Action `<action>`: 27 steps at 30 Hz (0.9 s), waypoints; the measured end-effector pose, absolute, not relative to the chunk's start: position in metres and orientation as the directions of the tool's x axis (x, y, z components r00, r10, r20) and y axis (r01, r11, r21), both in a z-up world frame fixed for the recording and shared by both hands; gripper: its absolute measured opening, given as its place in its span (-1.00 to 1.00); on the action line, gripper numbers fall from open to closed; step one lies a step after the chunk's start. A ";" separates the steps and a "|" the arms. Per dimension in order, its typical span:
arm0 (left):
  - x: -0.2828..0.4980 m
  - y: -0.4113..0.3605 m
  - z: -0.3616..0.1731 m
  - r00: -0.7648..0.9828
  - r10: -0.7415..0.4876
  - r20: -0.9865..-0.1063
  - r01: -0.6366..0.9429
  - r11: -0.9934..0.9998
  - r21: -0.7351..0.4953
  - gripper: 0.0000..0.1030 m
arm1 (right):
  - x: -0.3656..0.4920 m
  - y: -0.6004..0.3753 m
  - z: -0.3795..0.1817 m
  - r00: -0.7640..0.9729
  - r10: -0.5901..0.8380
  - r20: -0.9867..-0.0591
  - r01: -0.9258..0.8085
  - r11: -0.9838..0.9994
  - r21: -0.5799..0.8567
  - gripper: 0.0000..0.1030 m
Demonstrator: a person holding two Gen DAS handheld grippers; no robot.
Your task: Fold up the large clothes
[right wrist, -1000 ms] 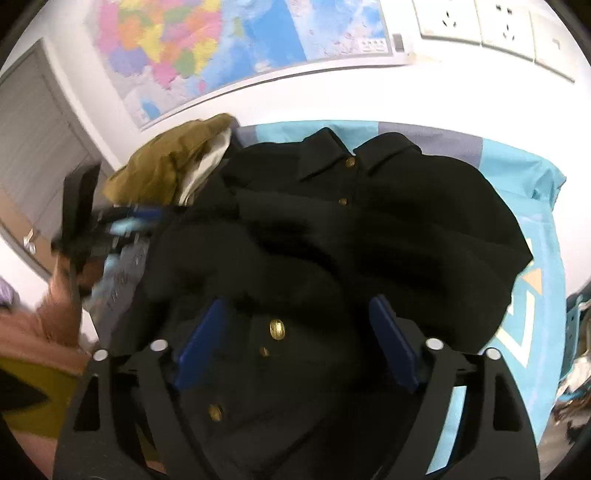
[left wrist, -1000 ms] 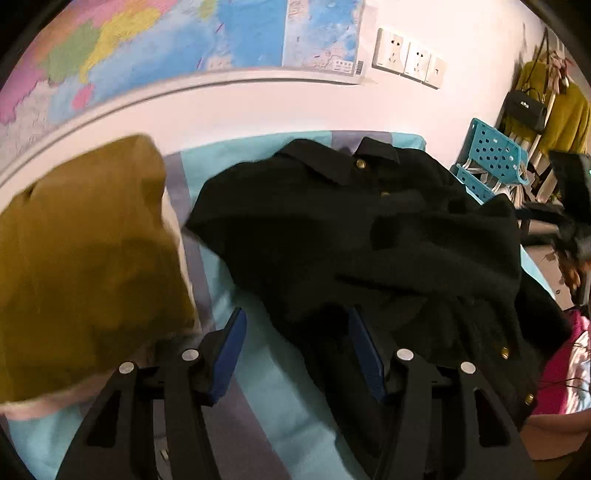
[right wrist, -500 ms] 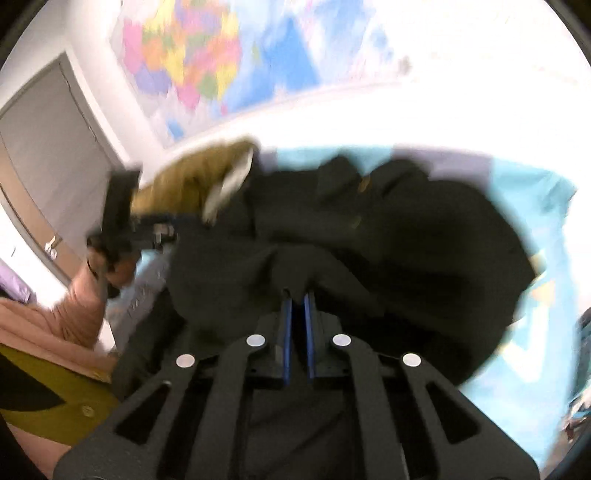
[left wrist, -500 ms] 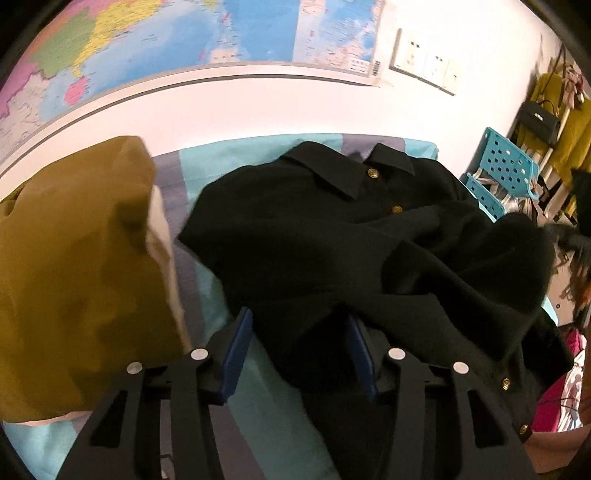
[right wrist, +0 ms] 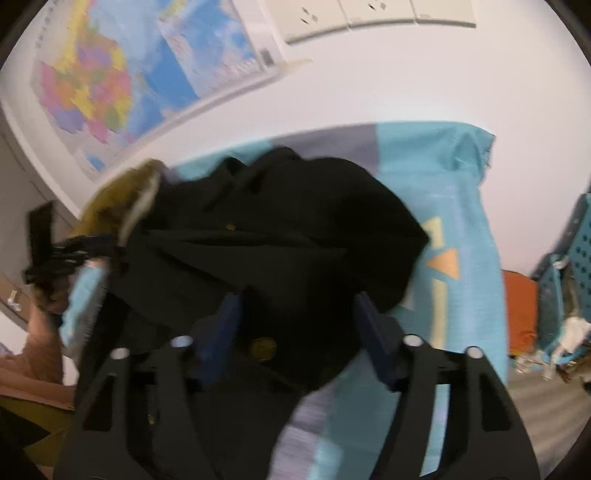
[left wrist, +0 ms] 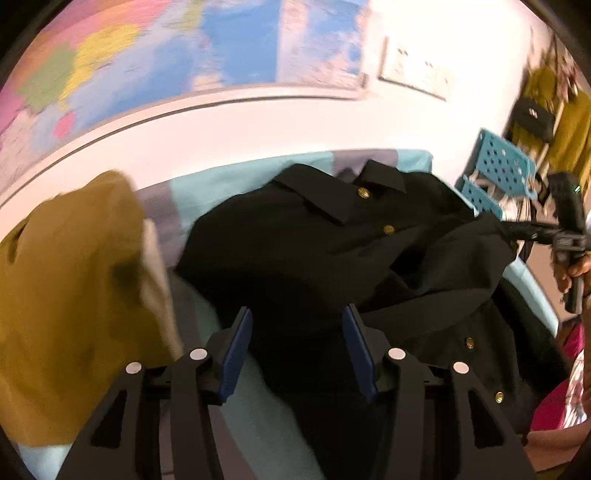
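A black coat [left wrist: 314, 240] with gold buttons lies crumpled on the teal and grey bed sheet [left wrist: 229, 177], collar toward the wall. My left gripper [left wrist: 297, 347] hovers over the coat's near left edge. Its jaws are opening, with black cloth under and between them but not pinched. In the right wrist view the coat [right wrist: 295, 229] is bunched up. My right gripper [right wrist: 299, 325] is over its near right part, jaws opening wide, with cloth and a gold button between them and no grip. Each gripper shows at the edge of the other's view.
A folded mustard garment [left wrist: 66, 295] sits on the bed left of the coat. A map [left wrist: 166, 66] and wall sockets [right wrist: 369, 11] hang behind the bed. Blue perforated crates [left wrist: 498, 166] and hanging clothes stand to the right. An orange thing [right wrist: 521, 310] lies beyond the sheet's right edge.
The right gripper, shut on a fold of the coat half a second ago, now stands wide and has shifted right. The coat is more bunched. The left gripper moved slightly over the coat's edge.
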State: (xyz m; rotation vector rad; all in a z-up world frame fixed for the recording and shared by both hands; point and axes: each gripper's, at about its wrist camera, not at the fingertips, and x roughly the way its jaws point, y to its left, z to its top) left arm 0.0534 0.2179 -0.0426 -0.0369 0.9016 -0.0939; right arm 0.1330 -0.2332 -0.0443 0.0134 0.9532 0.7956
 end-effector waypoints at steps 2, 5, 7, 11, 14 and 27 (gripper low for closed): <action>0.071 0.208 -0.052 0.585 -0.108 -0.804 0.091 0.994 -0.067 0.15 | 0.132 -0.224 -0.045 0.316 0.633 -0.707 -0.617 0.703 0.354 0.50; 0.094 0.205 -0.070 0.529 -0.097 -0.843 0.079 0.995 -0.065 0.16 | 0.136 -0.208 -0.055 0.313 0.601 -0.735 -0.612 0.720 0.328 0.24; 0.102 0.203 -0.077 0.526 -0.084 -0.846 0.083 0.995 -0.047 -0.26 | 0.139 -0.198 -0.060 0.300 0.600 -0.742 -0.620 0.714 0.326 -0.38; 0.102 0.214 -0.060 0.594 -0.061 -0.802 0.021 0.998 -0.061 -0.71 | 0.133 -0.192 -0.037 0.367 0.633 -0.682 -0.663 0.692 0.286 -0.72; 0.099 0.222 -0.047 0.655 -0.042 -0.754 -0.012 0.998 -0.065 -0.72 | 0.140 -0.198 -0.011 0.476 0.639 -0.604 -0.633 0.726 0.269 -0.72; 0.085 0.219 -0.052 0.664 0.082 -0.743 -0.079 0.996 0.039 -0.26 | 0.184 -0.200 -0.065 0.476 0.546 -0.690 -0.493 0.815 0.305 -0.30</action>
